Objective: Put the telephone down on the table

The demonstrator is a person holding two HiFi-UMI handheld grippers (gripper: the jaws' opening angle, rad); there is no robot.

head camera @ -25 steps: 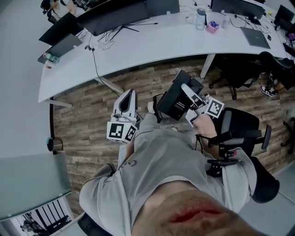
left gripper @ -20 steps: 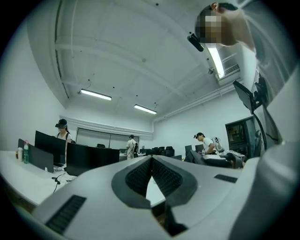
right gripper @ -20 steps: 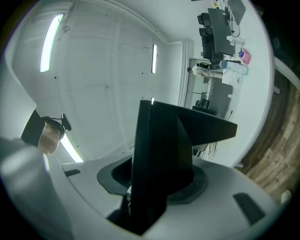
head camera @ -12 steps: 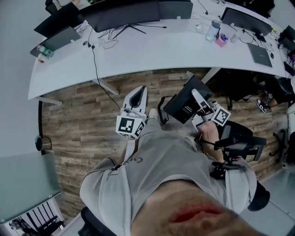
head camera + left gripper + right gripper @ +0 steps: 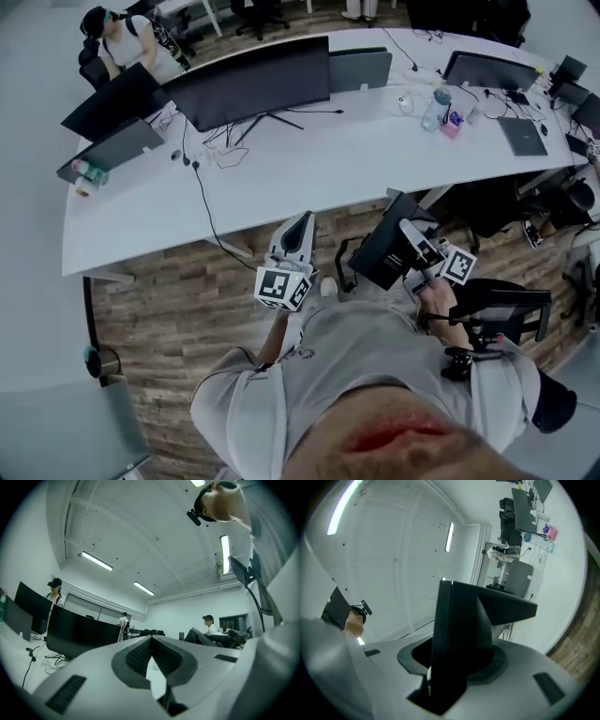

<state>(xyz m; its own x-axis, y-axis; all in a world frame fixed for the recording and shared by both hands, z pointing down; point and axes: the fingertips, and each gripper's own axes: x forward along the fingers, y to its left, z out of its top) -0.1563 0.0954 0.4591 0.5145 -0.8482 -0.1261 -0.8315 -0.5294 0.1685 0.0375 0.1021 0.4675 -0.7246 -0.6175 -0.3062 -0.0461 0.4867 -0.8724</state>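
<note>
A black desk telephone point(image 5: 389, 248) hangs in the air just in front of the white curved table point(image 5: 309, 178), above the wooden floor. My right gripper point(image 5: 407, 238) is shut on it, and in the right gripper view the black body point(image 5: 461, 630) fills the gap between the jaws of the right gripper point(image 5: 454, 670). A dark cord loop point(image 5: 343, 265) dangles from the telephone's left side. My left gripper point(image 5: 303, 221) is to the left of the telephone, pointing at the table edge. In the left gripper view the left gripper point(image 5: 151, 641) is shut, its pads meeting with nothing between them.
On the table stand a wide dark monitor point(image 5: 248, 89), a second screen point(image 5: 360, 67), a closed laptop point(image 5: 523, 136), a water bottle point(image 5: 433, 108) and loose cables point(image 5: 202, 187). A black office chair point(image 5: 502, 309) sits at my right. A person point(image 5: 127, 42) sits at the far left.
Both grippers have moved forward toward the table, the right one carrying the telephone. More of the table and its monitors shows now.
</note>
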